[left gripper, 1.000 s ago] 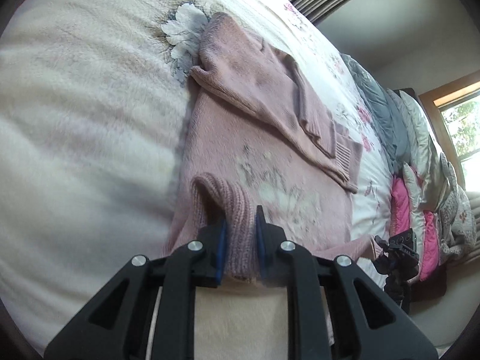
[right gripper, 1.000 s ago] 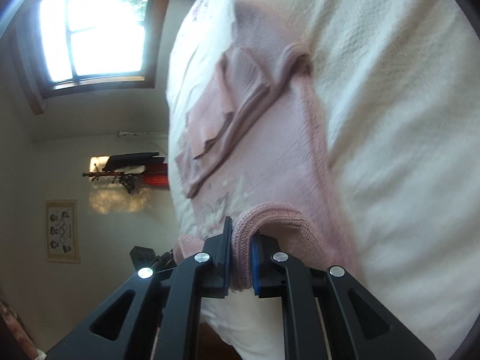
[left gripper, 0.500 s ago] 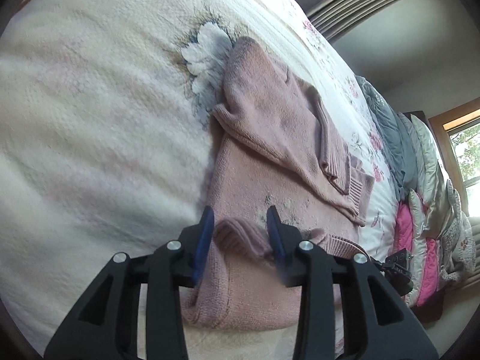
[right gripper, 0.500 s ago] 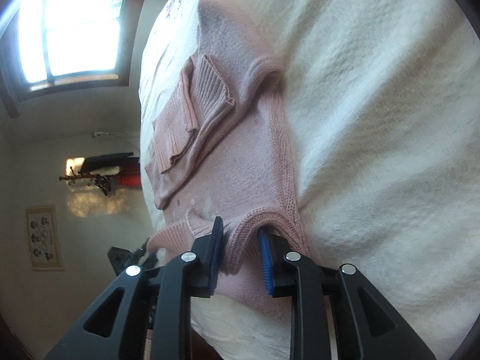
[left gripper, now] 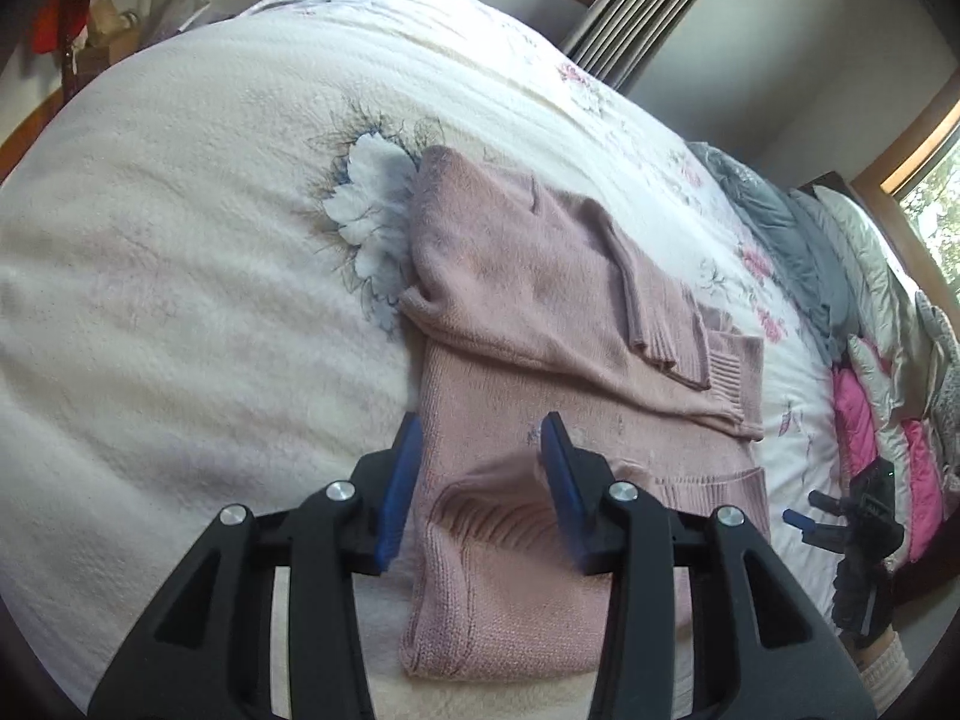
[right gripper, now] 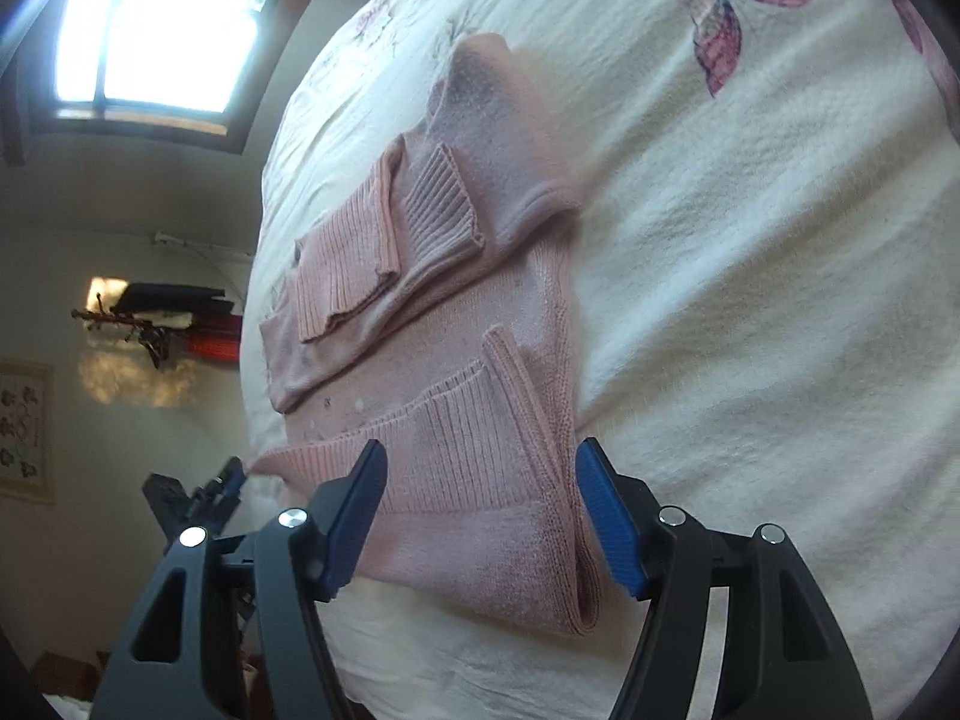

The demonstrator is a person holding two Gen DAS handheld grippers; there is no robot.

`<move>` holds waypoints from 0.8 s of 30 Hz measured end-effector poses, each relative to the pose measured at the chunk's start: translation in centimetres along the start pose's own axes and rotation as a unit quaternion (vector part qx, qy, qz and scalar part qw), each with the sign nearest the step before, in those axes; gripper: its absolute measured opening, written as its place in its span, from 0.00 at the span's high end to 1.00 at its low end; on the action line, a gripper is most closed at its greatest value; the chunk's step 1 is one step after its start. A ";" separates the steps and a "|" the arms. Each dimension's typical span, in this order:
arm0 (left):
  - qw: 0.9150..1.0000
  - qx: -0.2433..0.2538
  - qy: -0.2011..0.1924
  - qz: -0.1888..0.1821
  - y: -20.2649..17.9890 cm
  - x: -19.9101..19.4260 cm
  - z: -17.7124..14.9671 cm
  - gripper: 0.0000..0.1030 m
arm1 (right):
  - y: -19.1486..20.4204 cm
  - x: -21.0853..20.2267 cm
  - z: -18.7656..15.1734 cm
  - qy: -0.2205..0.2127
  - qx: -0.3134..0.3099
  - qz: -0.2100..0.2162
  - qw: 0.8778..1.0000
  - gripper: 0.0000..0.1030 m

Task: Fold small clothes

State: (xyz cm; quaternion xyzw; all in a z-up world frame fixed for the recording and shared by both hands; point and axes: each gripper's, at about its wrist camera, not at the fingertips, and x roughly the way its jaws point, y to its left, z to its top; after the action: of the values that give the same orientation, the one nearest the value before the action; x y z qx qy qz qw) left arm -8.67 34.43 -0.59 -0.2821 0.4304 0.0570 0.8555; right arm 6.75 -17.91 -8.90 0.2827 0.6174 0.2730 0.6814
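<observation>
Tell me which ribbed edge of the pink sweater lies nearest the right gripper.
The wide ribbed band folded over just ahead of the open right gripper; the two sleeve cuffs lie farther up the sweater.

The left tongs (left gripper: 480, 456) hide part of the sweater (left gripper: 528, 276) hem. The frame crops the bed (left gripper: 180, 276). Wall picture (right gripper: 24, 429) details are blurred.

A cream quilted bedspread (left gripper: 180, 300) printed with a grey-white flower (left gripper: 369, 228) covers the bed. In the right wrist view a pink butterfly print (right gripper: 717, 36) shows on it. Grey, silver and pink pillows (left gripper: 840, 312) line the far side. A bright window (right gripper: 156, 18) lights the room; a framed picture (right gripper: 24, 429) hangs on the wall
</observation>
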 end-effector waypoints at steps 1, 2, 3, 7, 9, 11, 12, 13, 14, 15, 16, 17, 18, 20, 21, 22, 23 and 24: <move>1.000 0.011 0.003 0.004 -0.2 0.2 0.0 0.61 | 0.3 0.1 -0.1 0.000 -0.007 -0.005 1.000 0.35; 1.000 0.025 0.009 0.009 -0.5 0.6 0.0 0.61 | 0.5 0.2 -0.2 0.001 -0.012 -0.009 1.000 0.35; 0.999 0.035 0.015 0.010 -0.8 1.0 0.1 0.61 | 0.8 0.3 -0.4 0.003 -0.019 -0.013 1.000 0.35; 0.997 0.067 0.042 0.010 -1.3 3.3 0.2 0.61 | 1.4 1.1 -0.6 0.011 -0.031 -0.018 0.999 0.35; 0.995 0.075 0.060 0.010 -1.3 4.7 0.3 0.61 | 1.5 1.5 -0.5 0.015 -0.031 -0.016 0.999 0.35; 0.994 0.084 0.074 0.010 -1.4 5.8 0.4 0.61 | 1.7 1.8 -0.5 0.016 -0.033 -0.016 0.999 0.35; 0.993 0.088 0.083 0.009 -1.4 6.4 0.3 0.61 | 1.8 1.9 -0.4 0.017 -0.035 -0.016 0.999 0.35; 0.992 0.092 0.090 0.006 -1.4 6.9 0.3 0.61 | 1.9 2.0 -0.4 0.019 -0.036 -0.017 0.999 0.35; 0.991 0.096 0.095 0.005 -1.6 7.3 0.3 0.61 | 1.9 2.1 -0.4 0.020 -0.037 -0.018 0.999 0.35; 0.990 0.103 0.100 0.006 -1.8 7.6 0.2 0.61 | 2.0 2.2 -0.4 0.020 -0.040 -0.023 0.999 0.35; 0.988 0.109 0.108 0.005 -2.0 8.1 0.2 0.60 | 2.0 2.2 -0.4 0.021 -0.041 -0.025 0.999 0.35; 0.986 0.114 0.118 0.011 -2.1 8.6 0.1 0.58 | 2.0 2.3 -0.4 0.022 -0.041 -0.026 0.999 0.35; 0.985 0.118 0.123 0.014 -2.2 9.0 0.0 0.58 | 2.0 2.4 -0.4 0.022 -0.041 -0.026 0.999 0.35; 0.984 0.119 0.128 0.015 -2.3 9.5 -0.1 0.57 | 2.0 2.5 -0.2 0.023 -0.041 -0.026 0.999 0.35; 0.985 0.117 0.130 0.013 -2.3 9.7 -0.1 0.56 | 2.1 2.5 -0.2 0.023 -0.044 -0.028 0.998 0.35; 0.985 0.114 0.130 0.012 -2.3 9.8 -0.1 0.57 | 2.2 2.6 -0.1 0.024 -0.049 -0.030 0.998 0.35; 0.985 0.115 0.130 0.011 -2.5 9.7 -0.1 0.59 | 2.4 2.6 0.0 0.024 -0.055 -0.035 0.998 0.35; 0.984 0.118 0.131 0.009 -2.6 9.7 -0.1 0.64 | 2.7 2.7 0.1 0.023 -0.065 -0.042 0.997 0.35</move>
State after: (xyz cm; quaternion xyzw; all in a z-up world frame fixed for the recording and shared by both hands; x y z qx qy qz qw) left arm -1.86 30.78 -6.97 -0.1805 0.5452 -0.0242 0.8183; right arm 6.98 -14.10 -8.79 0.2048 0.6252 0.2903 0.6949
